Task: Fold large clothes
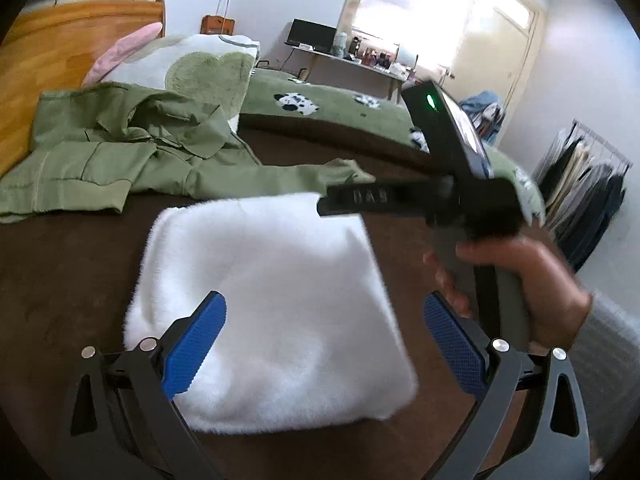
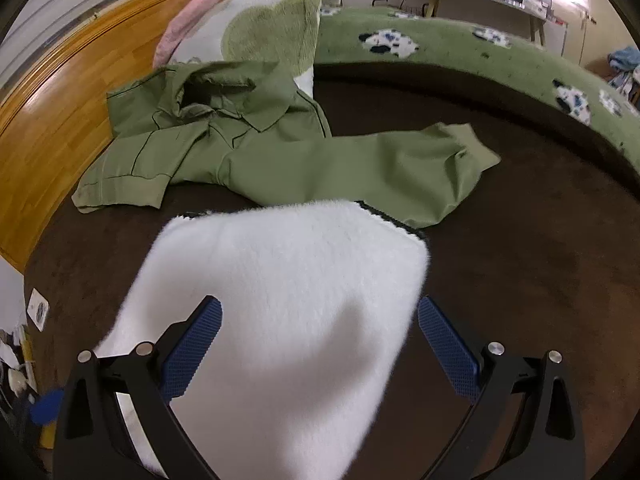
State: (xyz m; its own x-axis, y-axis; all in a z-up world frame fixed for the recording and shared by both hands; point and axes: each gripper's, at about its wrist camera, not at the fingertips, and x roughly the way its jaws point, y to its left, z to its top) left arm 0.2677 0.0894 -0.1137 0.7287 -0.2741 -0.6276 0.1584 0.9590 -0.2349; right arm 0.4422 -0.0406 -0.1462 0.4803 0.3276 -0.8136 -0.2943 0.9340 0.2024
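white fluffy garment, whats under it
The folded white fluffy garment lies on the brown bedspread. Its far edge overlaps part of the green jacket's sleeve. Whatever else lies beneath it is covered.

Folded fleece garment (image 2: 280,300) at lower centre of the right wrist view, lying on the bed sheet (image 2: 520,280). Shirt (image 2: 248,148) behind it, spread toward the upper left, one sleeve reaching right. Pillow (image 2: 264,28) behind the shirt, against the headboard (image 2: 60,120) at far left. Blanket (image 2: 480,64) along the upper right. Desk (image 1: 352,60) beyond, top centre of the left wrist view.
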